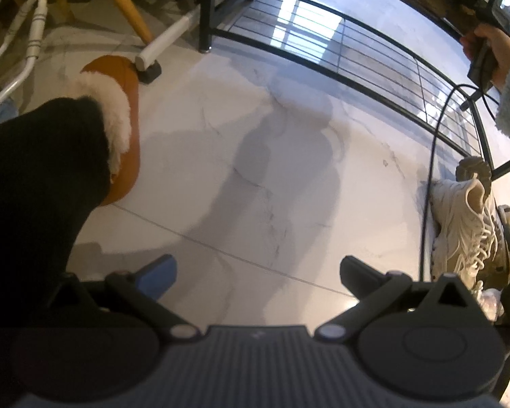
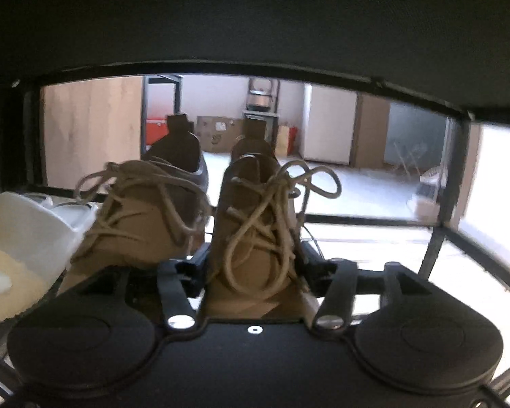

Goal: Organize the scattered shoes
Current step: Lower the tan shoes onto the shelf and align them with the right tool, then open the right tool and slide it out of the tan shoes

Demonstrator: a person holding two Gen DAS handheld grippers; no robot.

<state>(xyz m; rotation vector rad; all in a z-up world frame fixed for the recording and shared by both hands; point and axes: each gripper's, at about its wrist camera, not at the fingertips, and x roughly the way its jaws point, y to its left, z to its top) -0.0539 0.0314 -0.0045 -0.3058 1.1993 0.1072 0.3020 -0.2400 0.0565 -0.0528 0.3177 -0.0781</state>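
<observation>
On the black wire rack [image 2: 438, 238] my right gripper [image 2: 251, 265] clenches a tan suede boot [image 2: 255, 224], heel pointing away, beside its twin [image 2: 136, 224], while my left gripper [image 1: 258, 272] hangs released over marble floor [image 1: 255, 156].

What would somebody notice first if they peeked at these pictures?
Probably the two tan lace-up boots side by side on the black rack shelf: the right tool is shut on the right boot, with the left boot beside it. Next, the white sneaker on the pale floor near the rack.
</observation>
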